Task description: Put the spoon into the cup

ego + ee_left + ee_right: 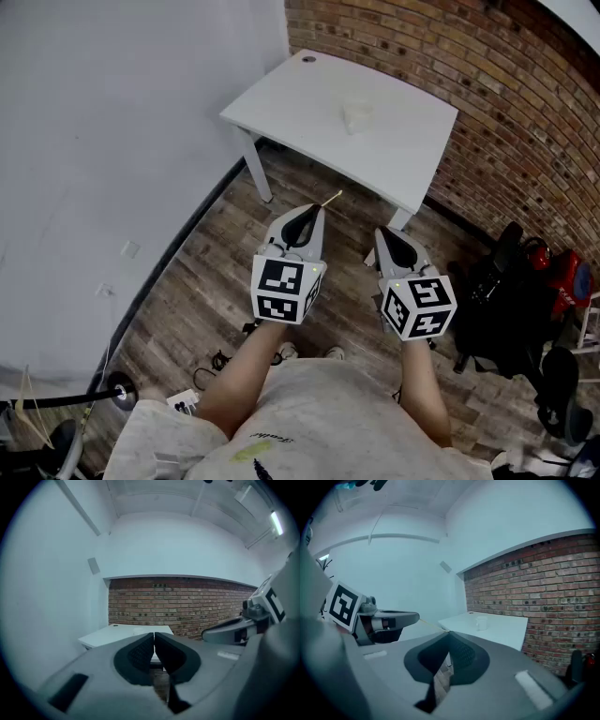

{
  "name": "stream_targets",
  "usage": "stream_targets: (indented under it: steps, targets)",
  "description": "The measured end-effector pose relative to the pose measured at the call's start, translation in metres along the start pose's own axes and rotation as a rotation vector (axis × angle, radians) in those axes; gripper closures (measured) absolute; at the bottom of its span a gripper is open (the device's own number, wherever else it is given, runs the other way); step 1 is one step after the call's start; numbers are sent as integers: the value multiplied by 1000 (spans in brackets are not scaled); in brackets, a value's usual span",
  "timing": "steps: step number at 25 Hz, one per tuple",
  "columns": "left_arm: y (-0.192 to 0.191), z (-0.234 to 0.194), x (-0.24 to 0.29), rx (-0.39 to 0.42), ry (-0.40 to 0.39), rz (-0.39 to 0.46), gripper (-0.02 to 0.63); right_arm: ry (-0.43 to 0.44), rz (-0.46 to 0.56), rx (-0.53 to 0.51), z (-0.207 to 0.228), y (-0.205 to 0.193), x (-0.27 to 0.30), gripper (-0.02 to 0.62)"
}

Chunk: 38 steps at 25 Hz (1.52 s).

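Note:
A small white cup stands near the middle of a white table, and it also shows in the right gripper view. My left gripper hovers over the floor in front of the table, well short of the cup. Its jaws are shut on a thin pale stick, apparently the spoon, which pokes out toward the table. In the left gripper view the jaws press together and hide the spoon. My right gripper is held beside it, shut with nothing in it.
A brick wall runs behind and to the right of the table, and a white wall runs along its left. Black bags and a red object sit on the wooden floor at right. Cables lie at lower left.

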<state>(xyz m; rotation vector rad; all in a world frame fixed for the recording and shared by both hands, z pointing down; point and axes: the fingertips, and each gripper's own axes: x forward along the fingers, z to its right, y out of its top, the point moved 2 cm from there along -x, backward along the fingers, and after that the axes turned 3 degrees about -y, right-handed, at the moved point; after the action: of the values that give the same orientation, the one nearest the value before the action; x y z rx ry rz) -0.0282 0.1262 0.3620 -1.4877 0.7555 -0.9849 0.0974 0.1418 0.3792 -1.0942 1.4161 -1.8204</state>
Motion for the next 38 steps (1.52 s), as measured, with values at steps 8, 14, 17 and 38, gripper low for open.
stream_targets:
  steps: [8, 14, 17, 38]
  targets:
    - [-4, 16, 12, 5, 13, -13, 601, 6, 12, 12, 17, -3, -4, 588]
    - [-5, 25, 18, 13, 36, -18, 601, 30, 21, 12, 29, -4, -9, 586]
    - [-6, 28, 22, 17, 40, -23, 601, 29, 25, 16, 36, -5, -10, 586]
    - [-3, -62, 141, -6, -24, -42, 601, -18, -16, 2, 73, 21, 128, 586]
